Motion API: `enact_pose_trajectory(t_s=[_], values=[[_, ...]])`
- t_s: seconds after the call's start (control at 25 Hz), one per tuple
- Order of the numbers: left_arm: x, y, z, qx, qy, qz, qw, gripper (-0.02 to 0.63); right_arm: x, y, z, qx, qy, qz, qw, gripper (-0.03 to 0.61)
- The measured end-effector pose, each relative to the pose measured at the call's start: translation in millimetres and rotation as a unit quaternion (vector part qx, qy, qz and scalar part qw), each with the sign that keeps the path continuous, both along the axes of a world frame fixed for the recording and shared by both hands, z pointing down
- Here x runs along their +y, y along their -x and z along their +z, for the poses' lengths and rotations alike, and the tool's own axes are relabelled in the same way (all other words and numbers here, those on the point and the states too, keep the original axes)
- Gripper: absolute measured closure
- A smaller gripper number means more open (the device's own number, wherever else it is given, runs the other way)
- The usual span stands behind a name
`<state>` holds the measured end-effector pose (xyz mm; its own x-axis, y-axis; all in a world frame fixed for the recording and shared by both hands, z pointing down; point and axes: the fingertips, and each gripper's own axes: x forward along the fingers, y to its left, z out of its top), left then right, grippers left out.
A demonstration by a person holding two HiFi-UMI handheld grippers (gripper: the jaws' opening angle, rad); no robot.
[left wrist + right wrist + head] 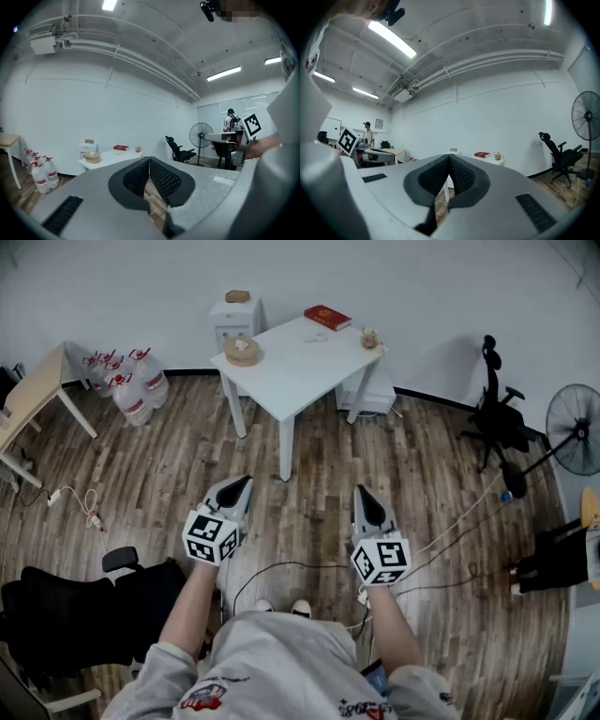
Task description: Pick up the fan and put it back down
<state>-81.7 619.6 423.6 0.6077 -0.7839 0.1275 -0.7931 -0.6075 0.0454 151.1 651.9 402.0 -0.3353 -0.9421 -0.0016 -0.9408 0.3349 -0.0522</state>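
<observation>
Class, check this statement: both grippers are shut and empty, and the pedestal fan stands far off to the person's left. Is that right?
One thing is wrong: the pedestal fan stands far off to the person's right, as the head view shows. The left gripper and right gripper are indeed shut and empty.

Open wood-plank floor (169, 474) stretches ahead to the white square desk (300, 367). To the right, a black swivel office chair (494, 418) stands near the black pedestal fan (574, 430), and pale cables (457, 517) cross the floor.
</observation>
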Motion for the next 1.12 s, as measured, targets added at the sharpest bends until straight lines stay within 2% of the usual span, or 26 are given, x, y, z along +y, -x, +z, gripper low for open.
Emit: enact_pose_trajectory(t_s=[0.2, 0.48, 1.12], values=[[6.3, -9.5, 6.1, 0.003, 0.007, 0.004, 1.0000, 0.609, 2.9, -14.0, 1.3, 0.004, -0.002, 0.012, 1.000, 0.586], [11.5, -20.6, 12.5, 0.007, 0.016, 0.005, 0.9998, 0.609, 3.4, -24.4, 11.2, -0.004, 0.015, 0.013, 1.000, 0.312], [37.7, -54.2, 26.2, 0.005, 0.037, -0.023, 0.9990, 0.609, 8.8, -69.1, 16.6, 0.007, 0.019, -0.016, 1.000, 0.284]])
